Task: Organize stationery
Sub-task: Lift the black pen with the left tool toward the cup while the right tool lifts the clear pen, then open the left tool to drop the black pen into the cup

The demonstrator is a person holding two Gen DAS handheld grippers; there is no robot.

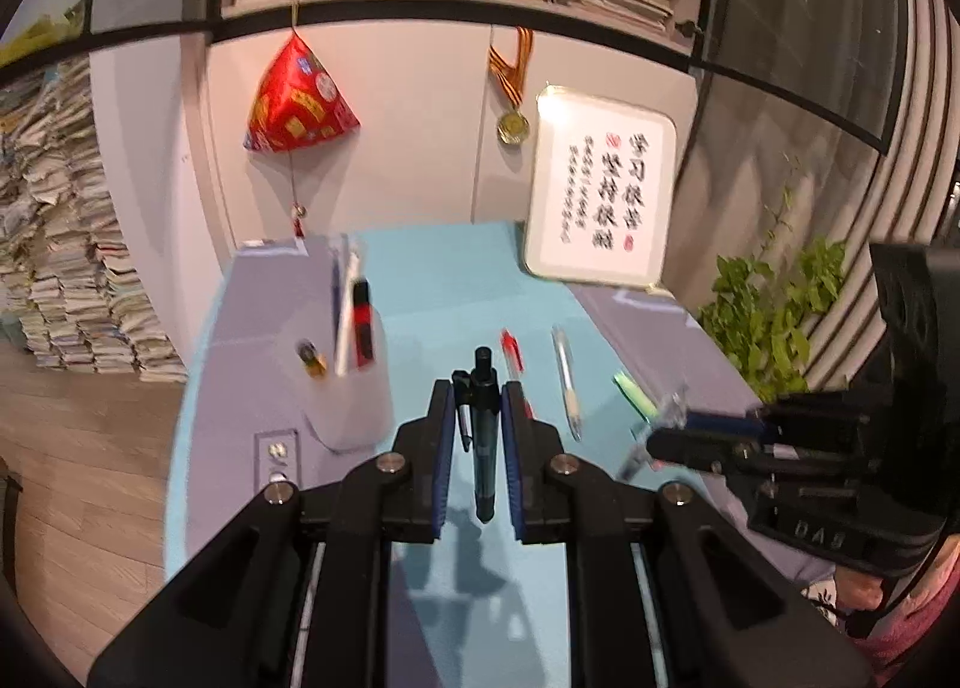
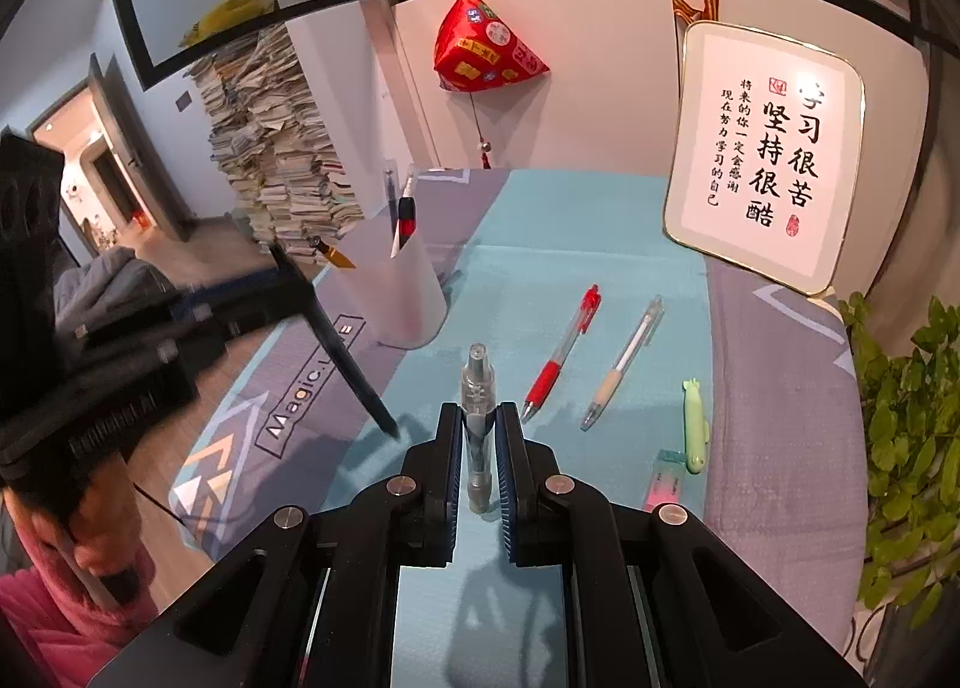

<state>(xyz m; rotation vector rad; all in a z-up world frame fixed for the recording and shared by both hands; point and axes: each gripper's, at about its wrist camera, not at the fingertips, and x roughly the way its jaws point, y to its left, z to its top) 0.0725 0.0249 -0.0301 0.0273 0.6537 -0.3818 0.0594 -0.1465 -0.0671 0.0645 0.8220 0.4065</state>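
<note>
Left of the teal mat's (image 2: 588, 220) centre strip: white pen cup (image 2: 399, 292), upright, already stocked, ready for more. Nearer, above the mat: left gripper (image 1: 477, 388) clenched on dark pen (image 1: 483, 436), right gripper (image 2: 479, 415) clamped on clear pen (image 2: 478, 418), both lifted clear, likely bound for the cup. Right of those, loose on the mat: red pen (image 2: 561, 355), pale pen (image 2: 624, 361), green pen (image 2: 694, 424), eraser (image 2: 663, 478), apparently awaiting collection.

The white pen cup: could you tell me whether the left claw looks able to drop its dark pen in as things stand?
Probably yes: the white pen cup stands open-topped just left of the left claw, nothing between.
</note>
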